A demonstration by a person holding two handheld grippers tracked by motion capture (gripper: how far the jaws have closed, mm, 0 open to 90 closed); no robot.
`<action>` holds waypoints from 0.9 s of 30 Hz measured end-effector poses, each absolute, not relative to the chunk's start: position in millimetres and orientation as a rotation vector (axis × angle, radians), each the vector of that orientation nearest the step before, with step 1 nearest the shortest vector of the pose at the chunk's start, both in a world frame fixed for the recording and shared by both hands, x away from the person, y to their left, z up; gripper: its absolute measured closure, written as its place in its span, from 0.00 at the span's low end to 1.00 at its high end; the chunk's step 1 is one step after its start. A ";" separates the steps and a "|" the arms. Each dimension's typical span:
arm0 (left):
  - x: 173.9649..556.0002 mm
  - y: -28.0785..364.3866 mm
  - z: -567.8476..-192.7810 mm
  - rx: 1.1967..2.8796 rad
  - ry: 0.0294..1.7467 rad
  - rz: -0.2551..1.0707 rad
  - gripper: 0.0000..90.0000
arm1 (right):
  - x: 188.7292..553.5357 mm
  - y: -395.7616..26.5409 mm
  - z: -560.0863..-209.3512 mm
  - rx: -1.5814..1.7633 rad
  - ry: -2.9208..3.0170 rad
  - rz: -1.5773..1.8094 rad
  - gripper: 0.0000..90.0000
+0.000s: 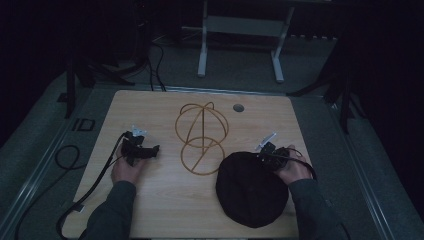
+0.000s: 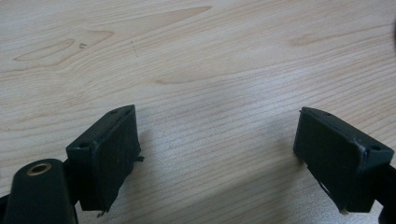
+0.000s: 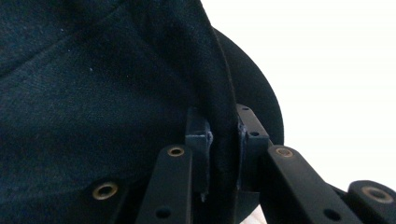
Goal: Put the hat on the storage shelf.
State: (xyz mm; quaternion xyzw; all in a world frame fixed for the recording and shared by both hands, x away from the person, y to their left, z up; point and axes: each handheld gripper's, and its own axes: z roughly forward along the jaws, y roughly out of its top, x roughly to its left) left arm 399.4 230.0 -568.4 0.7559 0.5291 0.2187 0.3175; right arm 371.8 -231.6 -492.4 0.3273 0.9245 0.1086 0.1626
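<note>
A black fabric hat (image 1: 250, 189) lies on the wooden table (image 1: 160, 200) at the front right. My right gripper (image 1: 266, 156) sits at the hat's far right edge, shut on it. In the right gripper view its jaws pinch a fold of the hat's brim (image 3: 224, 140). A gold wire stand (image 1: 201, 137) of rings stands at the table's middle. My left gripper (image 1: 145, 152) rests low at the left, clear of the stand. In the left gripper view its jaws (image 2: 217, 154) stand wide open over bare wood, nothing between them.
A round grommet hole (image 1: 238, 107) sits near the table's far edge. Cables (image 1: 90, 190) trail off the table's left side to the floor. A white frame's legs (image 1: 240, 45) stand beyond the far edge. Bare wood lies between the left hand and the hat.
</note>
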 end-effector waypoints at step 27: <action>400.0 230.0 -568.4 1.989 1.394 0.575 0.15 | 383.3 -267.5 -448.5 1.132 2.674 0.469 0.89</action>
